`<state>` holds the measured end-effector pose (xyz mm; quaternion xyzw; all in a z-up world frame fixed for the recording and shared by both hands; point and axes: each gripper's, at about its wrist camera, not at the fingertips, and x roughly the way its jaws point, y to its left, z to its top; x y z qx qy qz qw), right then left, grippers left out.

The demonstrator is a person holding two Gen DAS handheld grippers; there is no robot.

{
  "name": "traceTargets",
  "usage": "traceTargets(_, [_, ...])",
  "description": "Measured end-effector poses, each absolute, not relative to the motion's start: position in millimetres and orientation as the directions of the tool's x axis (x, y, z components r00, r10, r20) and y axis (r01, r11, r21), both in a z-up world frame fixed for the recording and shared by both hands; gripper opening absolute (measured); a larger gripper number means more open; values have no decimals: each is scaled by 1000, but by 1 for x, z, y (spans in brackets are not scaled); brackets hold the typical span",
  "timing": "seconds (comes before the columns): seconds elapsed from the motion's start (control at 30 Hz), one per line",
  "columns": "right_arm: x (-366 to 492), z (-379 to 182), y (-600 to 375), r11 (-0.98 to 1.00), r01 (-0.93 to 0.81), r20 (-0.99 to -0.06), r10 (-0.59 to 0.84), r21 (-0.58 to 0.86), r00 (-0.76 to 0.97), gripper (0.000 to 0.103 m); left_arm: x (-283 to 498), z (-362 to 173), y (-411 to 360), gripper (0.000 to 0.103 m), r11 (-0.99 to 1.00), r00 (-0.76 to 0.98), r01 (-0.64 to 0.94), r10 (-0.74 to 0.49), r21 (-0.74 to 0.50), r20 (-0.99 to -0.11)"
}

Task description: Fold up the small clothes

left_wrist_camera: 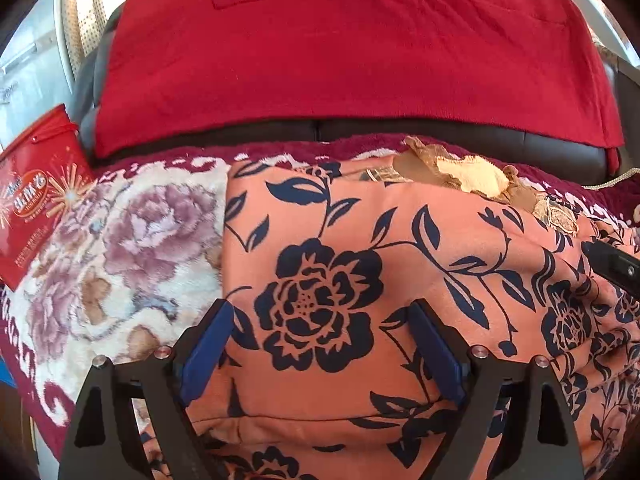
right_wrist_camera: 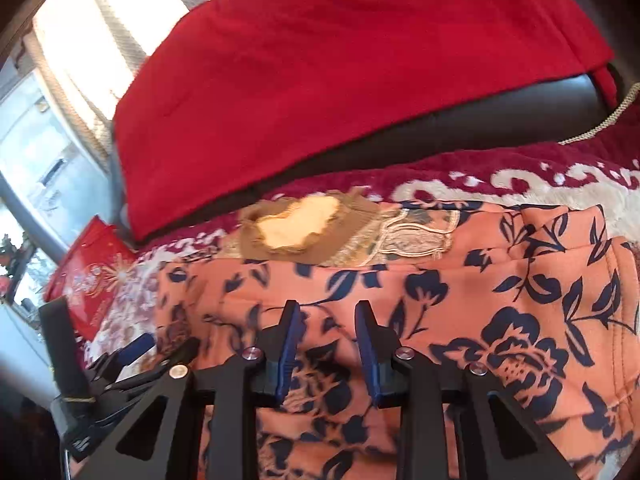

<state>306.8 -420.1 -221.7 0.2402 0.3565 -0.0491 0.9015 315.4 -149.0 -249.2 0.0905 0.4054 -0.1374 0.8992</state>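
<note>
Left wrist view: left claw (left_wrist_camera: 320,344) spread wide over the orange floral garment (left_wrist_camera: 360,248), which lies folded on the floral blanket (left_wrist_camera: 132,240), long axis left-right. Right wrist view: right claw (right_wrist_camera: 328,340) partly spread above the same garment (right_wrist_camera: 480,300), nothing pinched.

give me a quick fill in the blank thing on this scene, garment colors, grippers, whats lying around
1. The garment under both grippers is orange with a dark ____ flower print.
2. The jaws of the left gripper stand ____, with fabric showing between them.
3. The plain cloth draped over the dark sofa back is ____.
4. Seen from the left wrist, the red box lies to the ____ of the garment.

Missing words: blue; open; red; left
</note>
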Motion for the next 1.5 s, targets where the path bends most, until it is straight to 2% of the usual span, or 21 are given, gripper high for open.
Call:
traceTargets(0.3, [321,-242,-404,901,278,-752,76,333,654,32,317,-253,-148,89,945,644,313,-139,93,-752])
traceTargets(0.47, [318,-236,-410,894,263,-734,101,363,672,32,319,-254,-147,89,947,642,310,-139,89,-754])
traceTargets(0.63, [292,-214,-428,898,299,-709,21,323,704,32,319,-254,-147,89,946,642,309,-136,93,-754])
traceTargets(0.77, [280,-223,-451,866,385,-751,-16,320,660,32,319,-256,-148,89,945,639,311,-134,96,-758])
traceTargets(0.87, [284,-242,-463,852,415,-808,14,318,589,31,319,-257,-147,89,946,635,313,-140,87,-760])
traceTargets(1.03, [274,-230,-472,846,399,-773,24,354,633,31,313,-245,-141,89,947,649,319,-191,34,-736])
traceTargets(1.2, [244,-212,-511,786,474,-712,-62,396,699,31,302,-231,-150,89,926,674,377,-271,5,-687])
traceTargets(1.33, [242,-227,-547,692,519,-710,-13,502,704,31,303,-241,-172,89,902,633,430,-272,37,-725])
traceTargets(1.4, [249,-240,-557,665,547,-739,12,509,674,31,303,-248,-182,89,896,622,439,-248,68,-743])
traceTargets(1.5, [259,-250,-562,667,545,-743,19,508,669,31,306,-248,-181,90,897,609,440,-261,46,-749])
